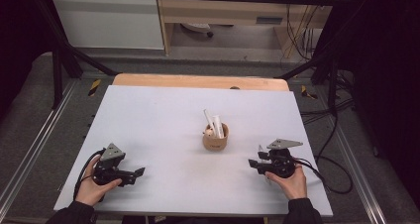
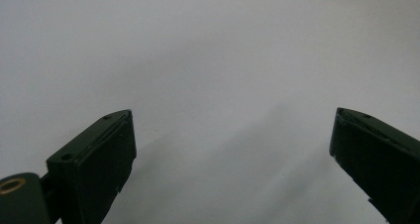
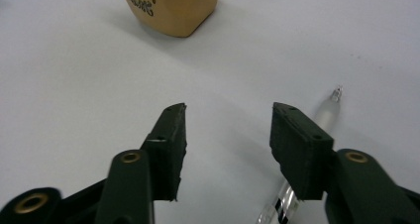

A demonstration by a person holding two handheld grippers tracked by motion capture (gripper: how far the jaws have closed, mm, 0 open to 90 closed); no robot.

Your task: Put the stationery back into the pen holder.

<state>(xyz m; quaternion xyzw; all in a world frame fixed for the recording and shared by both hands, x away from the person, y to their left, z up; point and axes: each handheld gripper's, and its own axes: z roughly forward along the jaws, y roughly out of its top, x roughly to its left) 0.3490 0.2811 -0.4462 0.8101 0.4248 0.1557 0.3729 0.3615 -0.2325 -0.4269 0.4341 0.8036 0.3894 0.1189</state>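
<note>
White tabletop (image 1: 163, 130), wooden strip along its far edge; broad bare surface at 9 and 12 o'clock of the cup. Tan cup (image 1: 215, 138), near centre, upright, holding white sticks (image 1: 214, 121) leaning toward 11 o'clock. Left gripper (image 1: 140, 172): jaws wide apart, empty, near front edge. Right gripper (image 1: 253, 163): jaws apart, empty. Clear pen (image 3: 324, 116): flat on tabletop, passing under the right-hand jaw in the right gripper view.

The tan wooden cup (image 1: 215, 140) bears black lettering, holds white cylindrical sticks (image 1: 214, 121), and stands on the pale grey bench (image 1: 148, 130); a clear, silver-banded pen (image 3: 317, 135) lies beside the black right hand-held gripper (image 3: 228, 130).
</note>
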